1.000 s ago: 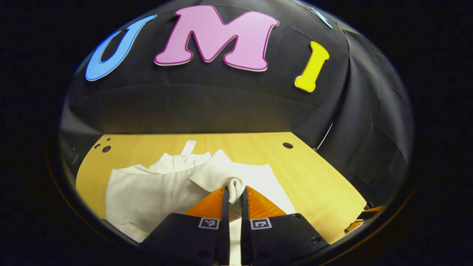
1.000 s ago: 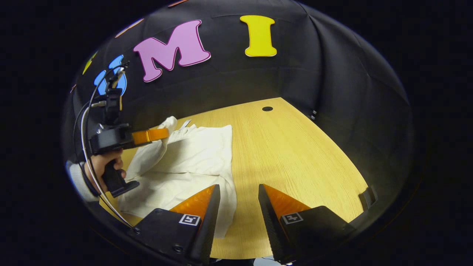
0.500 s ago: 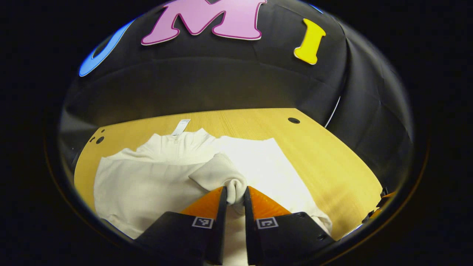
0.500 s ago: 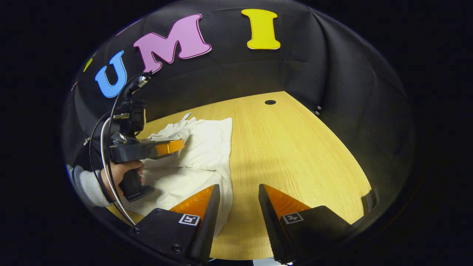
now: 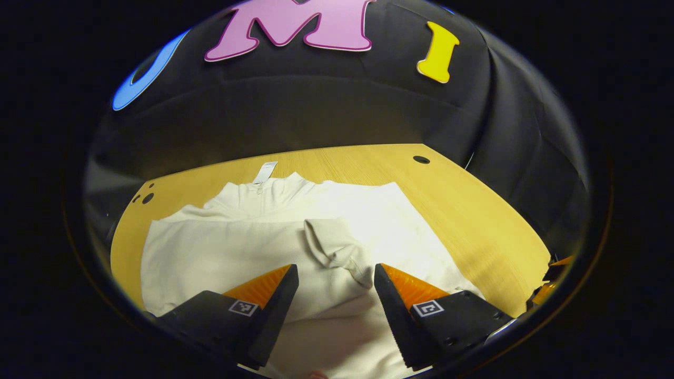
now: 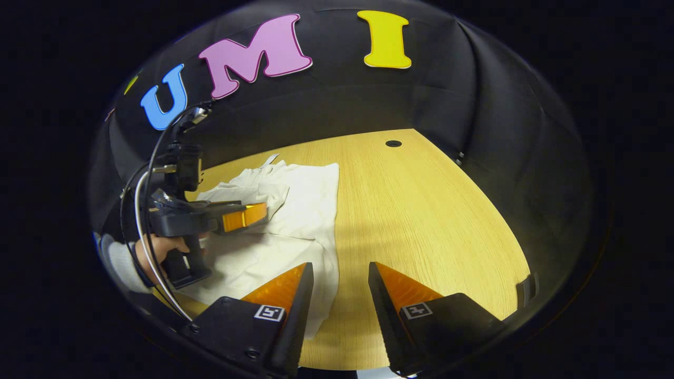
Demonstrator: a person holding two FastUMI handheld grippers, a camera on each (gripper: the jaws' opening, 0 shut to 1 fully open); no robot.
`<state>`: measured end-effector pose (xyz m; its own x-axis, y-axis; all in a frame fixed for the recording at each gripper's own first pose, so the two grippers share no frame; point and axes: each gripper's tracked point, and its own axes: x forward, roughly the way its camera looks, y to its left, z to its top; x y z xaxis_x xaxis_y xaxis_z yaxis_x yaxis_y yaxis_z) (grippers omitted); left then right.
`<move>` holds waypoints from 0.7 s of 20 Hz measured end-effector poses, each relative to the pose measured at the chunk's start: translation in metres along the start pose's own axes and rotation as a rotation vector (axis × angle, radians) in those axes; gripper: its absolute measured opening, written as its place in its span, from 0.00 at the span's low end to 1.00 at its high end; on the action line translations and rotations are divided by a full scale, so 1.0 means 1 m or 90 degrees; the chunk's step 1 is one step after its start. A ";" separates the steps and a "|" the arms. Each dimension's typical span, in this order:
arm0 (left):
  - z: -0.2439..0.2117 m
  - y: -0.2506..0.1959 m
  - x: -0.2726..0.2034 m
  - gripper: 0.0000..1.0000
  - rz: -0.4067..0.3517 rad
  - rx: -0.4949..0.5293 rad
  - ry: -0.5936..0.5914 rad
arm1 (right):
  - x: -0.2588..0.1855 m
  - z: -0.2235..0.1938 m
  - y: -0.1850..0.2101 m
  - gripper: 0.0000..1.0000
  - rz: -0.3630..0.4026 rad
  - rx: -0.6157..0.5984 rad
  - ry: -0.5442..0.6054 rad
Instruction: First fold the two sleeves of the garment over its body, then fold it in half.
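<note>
1. The right claw (image 6: 339, 273) hangs over the wooden desk (image 6: 421, 210), its fingers spread apart with nothing between them.
2. A white garment (image 6: 295, 210) lies flat on the desk's left part; its near edge runs beneath the claw's left finger.
3. Farther left, a hand (image 6: 168, 247) holds the left claw (image 6: 247, 215) low over the garment.
4. A round hole (image 6: 393, 143) sits near the desk's far edge.

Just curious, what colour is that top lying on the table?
The garment is plain cream white, clearest in the left gripper view.
</note>
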<state>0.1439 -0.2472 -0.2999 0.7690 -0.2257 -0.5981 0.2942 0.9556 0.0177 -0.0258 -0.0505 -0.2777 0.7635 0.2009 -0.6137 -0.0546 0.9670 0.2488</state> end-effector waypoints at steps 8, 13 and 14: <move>-0.034 0.073 -0.108 0.91 0.024 -0.038 -0.009 | -0.015 -0.032 0.025 0.88 0.026 -0.009 0.028; -0.081 0.125 -0.166 0.93 0.055 -0.061 0.022 | -0.015 -0.053 0.042 0.98 0.035 -0.035 0.062; -0.090 0.136 -0.174 0.92 0.064 -0.067 0.030 | -0.014 -0.058 0.044 0.99 0.035 -0.040 0.070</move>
<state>-0.0013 -0.0605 -0.2653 0.7633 -0.1206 -0.6347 0.1539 0.9881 -0.0028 -0.0757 -0.0017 -0.3014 0.6835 0.2659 -0.6799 -0.1366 0.9614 0.2387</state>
